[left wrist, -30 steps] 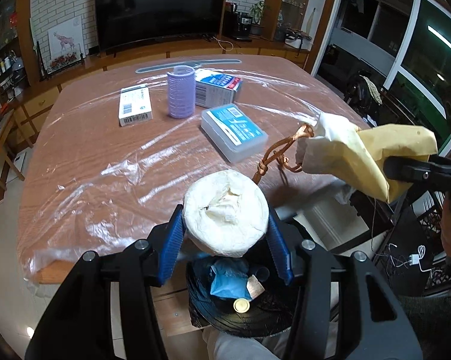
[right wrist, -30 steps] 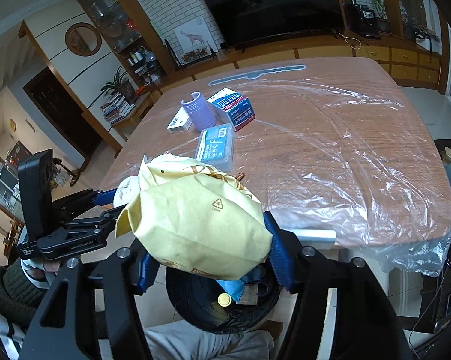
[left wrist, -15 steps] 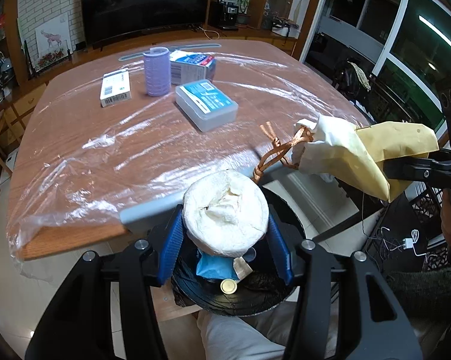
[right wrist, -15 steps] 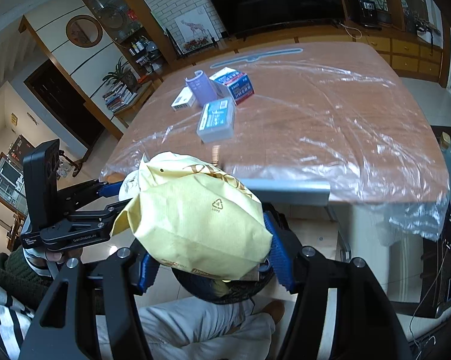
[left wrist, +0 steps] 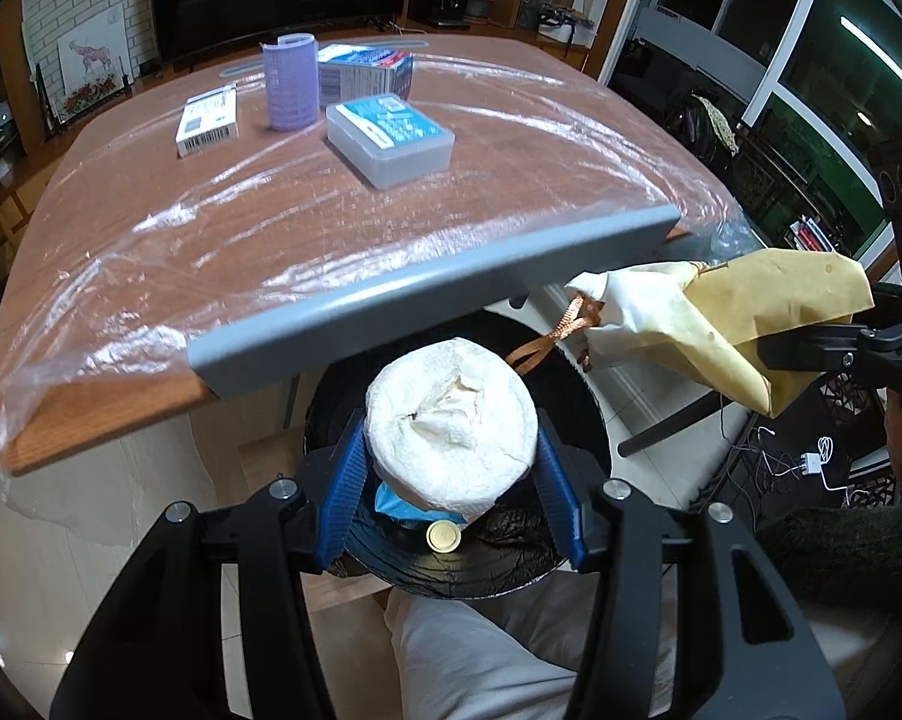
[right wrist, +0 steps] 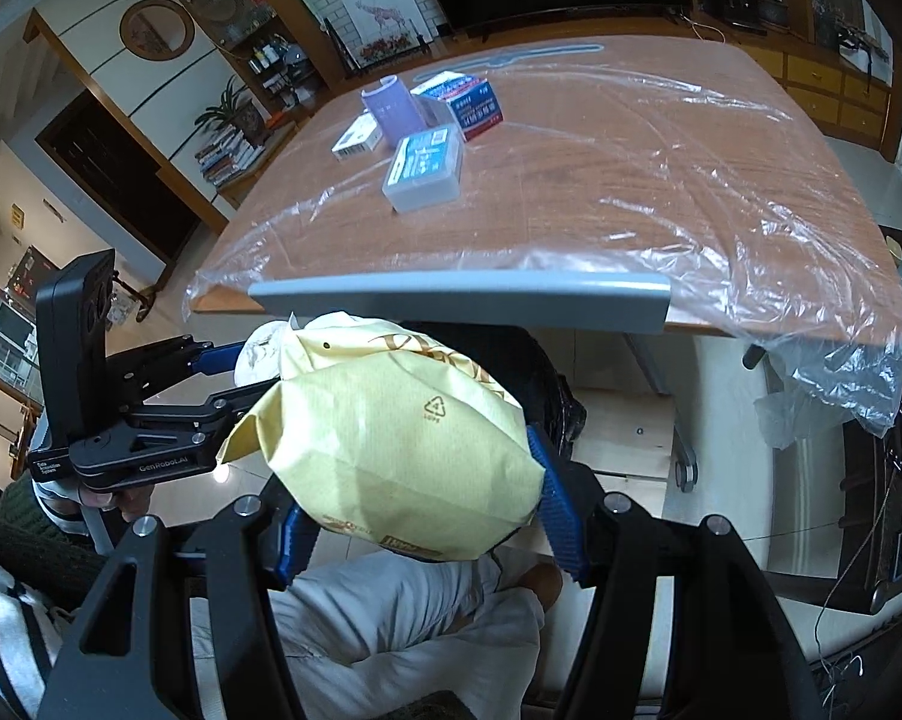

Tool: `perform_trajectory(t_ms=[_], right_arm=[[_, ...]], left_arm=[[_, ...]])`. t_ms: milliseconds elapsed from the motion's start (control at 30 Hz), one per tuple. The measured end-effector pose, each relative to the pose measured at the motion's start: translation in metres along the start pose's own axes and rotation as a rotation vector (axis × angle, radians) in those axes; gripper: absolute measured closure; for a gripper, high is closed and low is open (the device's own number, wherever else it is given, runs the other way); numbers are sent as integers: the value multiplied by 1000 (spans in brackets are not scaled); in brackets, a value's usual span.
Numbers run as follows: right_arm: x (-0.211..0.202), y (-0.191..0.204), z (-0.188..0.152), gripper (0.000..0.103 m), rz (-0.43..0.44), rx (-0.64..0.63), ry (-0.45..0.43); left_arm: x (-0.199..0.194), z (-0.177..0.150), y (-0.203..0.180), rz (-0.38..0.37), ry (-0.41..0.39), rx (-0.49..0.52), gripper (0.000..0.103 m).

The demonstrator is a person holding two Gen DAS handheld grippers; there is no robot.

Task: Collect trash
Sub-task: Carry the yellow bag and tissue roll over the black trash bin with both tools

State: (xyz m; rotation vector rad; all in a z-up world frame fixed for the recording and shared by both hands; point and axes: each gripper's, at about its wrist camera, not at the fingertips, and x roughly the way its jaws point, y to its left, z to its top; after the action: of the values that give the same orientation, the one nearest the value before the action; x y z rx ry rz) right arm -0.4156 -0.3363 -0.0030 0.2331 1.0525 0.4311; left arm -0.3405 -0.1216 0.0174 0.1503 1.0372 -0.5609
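**Both loads over the bin**

Your left gripper (left wrist: 451, 474) clasps the crumpled white wad (left wrist: 451, 423) directly above the black bin (left wrist: 439, 564), ready to drop. Your right gripper (right wrist: 418, 501) grasps the yellow paper bag (right wrist: 391, 438) beside the counter (right wrist: 571, 192) edge, also bin-bound.

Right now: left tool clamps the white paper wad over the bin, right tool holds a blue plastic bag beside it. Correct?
Not quite. The right tool holds a crumpled yellow paper bag, not a blue plastic one; the right wrist view shows it. The rest stands: the left tool clamps the white paper wad over the black bin.
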Motion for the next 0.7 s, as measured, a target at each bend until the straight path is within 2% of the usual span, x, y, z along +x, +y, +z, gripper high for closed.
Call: perform_trajectory(t_ms=[333, 700], right_arm=[[16, -3, -5, 43, -36, -4, 45], [42, -6, -4, 43, -39, 9, 87]], left_arm=[[14, -11, 1, 12, 42, -7, 50], [32, -19, 4, 32, 84, -20, 50]])
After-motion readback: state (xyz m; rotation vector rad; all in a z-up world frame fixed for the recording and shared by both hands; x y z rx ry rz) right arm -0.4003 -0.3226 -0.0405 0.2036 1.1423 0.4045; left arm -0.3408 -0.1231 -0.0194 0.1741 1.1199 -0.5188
